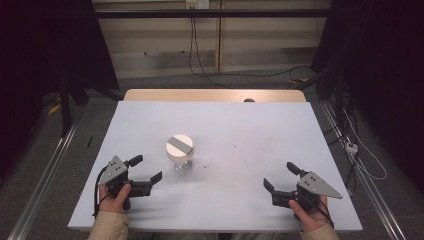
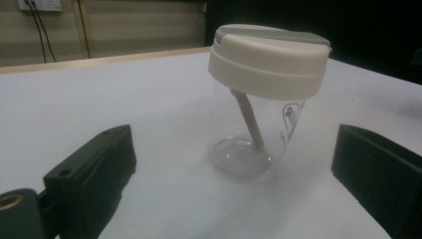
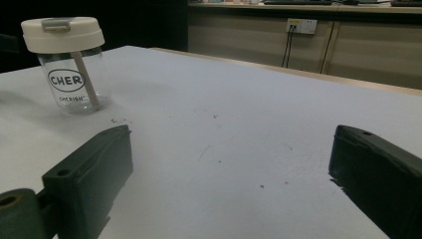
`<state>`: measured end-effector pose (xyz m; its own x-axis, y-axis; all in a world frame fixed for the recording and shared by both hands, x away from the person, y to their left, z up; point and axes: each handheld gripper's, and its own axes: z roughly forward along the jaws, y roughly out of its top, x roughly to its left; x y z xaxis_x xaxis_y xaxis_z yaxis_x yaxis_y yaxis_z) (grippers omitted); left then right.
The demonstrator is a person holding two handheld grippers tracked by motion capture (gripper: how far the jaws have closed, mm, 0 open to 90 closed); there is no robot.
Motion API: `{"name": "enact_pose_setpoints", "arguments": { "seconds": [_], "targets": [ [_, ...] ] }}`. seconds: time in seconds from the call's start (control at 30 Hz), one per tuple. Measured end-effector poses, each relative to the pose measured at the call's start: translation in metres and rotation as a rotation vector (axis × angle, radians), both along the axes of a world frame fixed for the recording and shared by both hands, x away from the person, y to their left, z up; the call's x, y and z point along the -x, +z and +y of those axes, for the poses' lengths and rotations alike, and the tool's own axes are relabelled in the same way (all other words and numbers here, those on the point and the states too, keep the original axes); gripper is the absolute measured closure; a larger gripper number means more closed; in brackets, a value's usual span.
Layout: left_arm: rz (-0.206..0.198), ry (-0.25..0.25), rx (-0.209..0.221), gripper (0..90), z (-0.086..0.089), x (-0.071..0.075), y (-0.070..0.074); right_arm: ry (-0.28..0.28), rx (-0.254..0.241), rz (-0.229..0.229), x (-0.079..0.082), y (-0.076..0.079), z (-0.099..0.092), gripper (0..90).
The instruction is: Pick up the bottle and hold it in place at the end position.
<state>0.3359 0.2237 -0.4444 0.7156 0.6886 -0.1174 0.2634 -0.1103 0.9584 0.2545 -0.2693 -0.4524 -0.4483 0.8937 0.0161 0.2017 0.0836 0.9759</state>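
Your left claw (image 1: 148, 168) and right claw (image 1: 281, 175) rest open near the tabletop's (image 1: 250, 130) near corners; a lidded clear cup (image 1: 180, 152) stands between, closer to the left.

Thing: clear cup (image 1: 181, 159) with cream lid (image 1: 179, 145)
Lid: on, grey strip across its top
Inside: a beige straw (image 2: 248, 119), leaning
Markings: black print on the wall
Pose: upright
Place: on the bench (image 1: 240, 130), left of middle, nearer the near edge
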Motion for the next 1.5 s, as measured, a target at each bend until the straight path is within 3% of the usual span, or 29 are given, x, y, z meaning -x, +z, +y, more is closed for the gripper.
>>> {"name": "enact_pose_setpoints", "arguments": {
  "seconds": [0.3, 0.43, 0.63, 1.0, 1.4, 1.5],
  "targets": [
    [-0.006, -0.011, 0.012, 3.7, -0.007, 0.0, 0.001, 0.0, -0.004, 0.0, 0.0, 0.0, 0.0, 3.1],
    [0.012, 0.018, 0.028, 4.0, -0.012, -0.002, 0.004, -0.001, -0.004, -0.001, 0.0, 0.0, 0.0, 3.2],
    [0.026, 0.017, 0.024, 4.2, -0.018, -0.003, 0.005, 0.001, -0.002, -0.002, 0.0, 0.0, 0.0, 3.4],
    [0.075, 0.039, -0.016, 4.7, -0.04, -0.011, 0.006, 0.004, -0.001, 0.001, -0.002, -0.001, 0.002, 3.6],
    [0.081, 0.04, -0.084, 5.3, -0.062, -0.016, 0.004, 0.001, 0.003, -0.002, 0.0, 0.0, 0.001, 3.8],
    [0.091, 0.046, -0.082, 5.3, -0.066, -0.018, 0.003, 0.006, 0.006, -0.001, -0.001, 0.0, 0.002, 3.8]
  ]
}}
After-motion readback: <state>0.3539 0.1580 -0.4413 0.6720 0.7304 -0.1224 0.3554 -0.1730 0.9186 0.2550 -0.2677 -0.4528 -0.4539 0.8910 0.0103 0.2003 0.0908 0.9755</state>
